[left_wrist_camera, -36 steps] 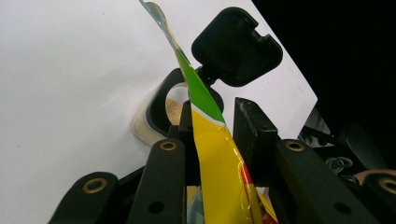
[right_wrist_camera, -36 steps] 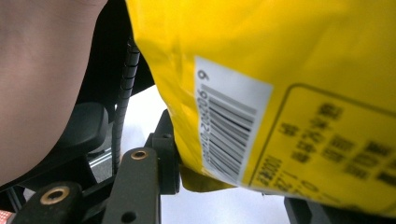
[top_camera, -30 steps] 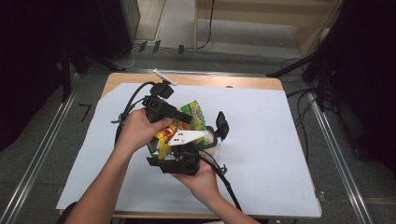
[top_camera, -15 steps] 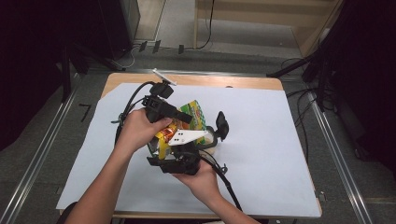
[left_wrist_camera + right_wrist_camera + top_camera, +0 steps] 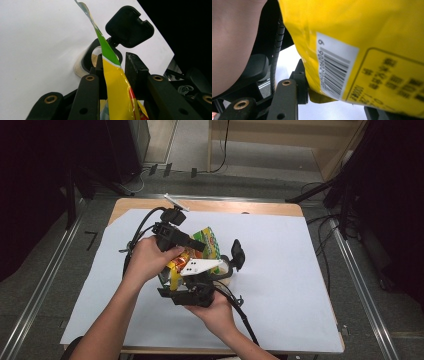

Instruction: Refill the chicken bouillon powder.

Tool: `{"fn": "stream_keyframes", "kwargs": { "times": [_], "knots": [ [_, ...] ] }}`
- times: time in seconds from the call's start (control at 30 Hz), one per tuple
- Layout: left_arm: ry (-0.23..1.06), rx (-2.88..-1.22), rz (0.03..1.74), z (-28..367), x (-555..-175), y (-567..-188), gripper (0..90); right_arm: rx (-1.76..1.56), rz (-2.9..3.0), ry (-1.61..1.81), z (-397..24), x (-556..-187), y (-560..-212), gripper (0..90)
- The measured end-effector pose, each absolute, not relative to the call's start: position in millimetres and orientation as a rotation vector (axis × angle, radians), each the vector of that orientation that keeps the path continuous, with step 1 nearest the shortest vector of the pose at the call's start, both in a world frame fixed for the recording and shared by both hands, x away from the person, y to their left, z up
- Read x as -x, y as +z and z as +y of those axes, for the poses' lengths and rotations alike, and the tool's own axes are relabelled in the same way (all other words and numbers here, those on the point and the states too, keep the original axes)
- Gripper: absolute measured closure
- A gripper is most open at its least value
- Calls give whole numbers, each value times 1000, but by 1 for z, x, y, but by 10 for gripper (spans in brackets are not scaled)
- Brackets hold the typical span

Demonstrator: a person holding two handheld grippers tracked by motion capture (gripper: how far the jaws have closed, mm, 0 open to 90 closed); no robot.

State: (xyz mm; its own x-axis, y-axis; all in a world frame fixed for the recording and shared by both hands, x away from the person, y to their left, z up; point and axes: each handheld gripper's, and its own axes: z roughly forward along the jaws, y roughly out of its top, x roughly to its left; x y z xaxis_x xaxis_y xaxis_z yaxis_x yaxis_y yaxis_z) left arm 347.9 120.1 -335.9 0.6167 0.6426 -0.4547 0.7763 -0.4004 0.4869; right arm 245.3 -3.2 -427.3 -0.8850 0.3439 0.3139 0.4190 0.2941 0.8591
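Currently your left gripper (image 5: pixel 113 75) pinches the yellow-green snack bag's (image 5: pixel 206 242) edge; your right gripper (image 5: pixel 192 292) clamps its near end above the open container (image 5: pixel 86 62). Tilt unevenly and contents spill onto the white table cover (image 5: pixel 300 270).

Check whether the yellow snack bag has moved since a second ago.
No. The yellow snack bag sits at the same spot against the table's far wooden edge.
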Motion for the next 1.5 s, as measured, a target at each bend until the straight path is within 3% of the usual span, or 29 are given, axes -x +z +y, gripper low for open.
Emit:
{"fn": "stream_keyframes", "kwargs": {
  "times": [0.73,1.5],
  "knots": [
    [-297,-2265,1111,106,-364,-333,744,797,-2395,-1669,-6,-253,-425,606],
    [-289,-2183,1099,111,-361,-334,743,770,-2448,-1683,-7,-256,-426,608]
  ]
}}
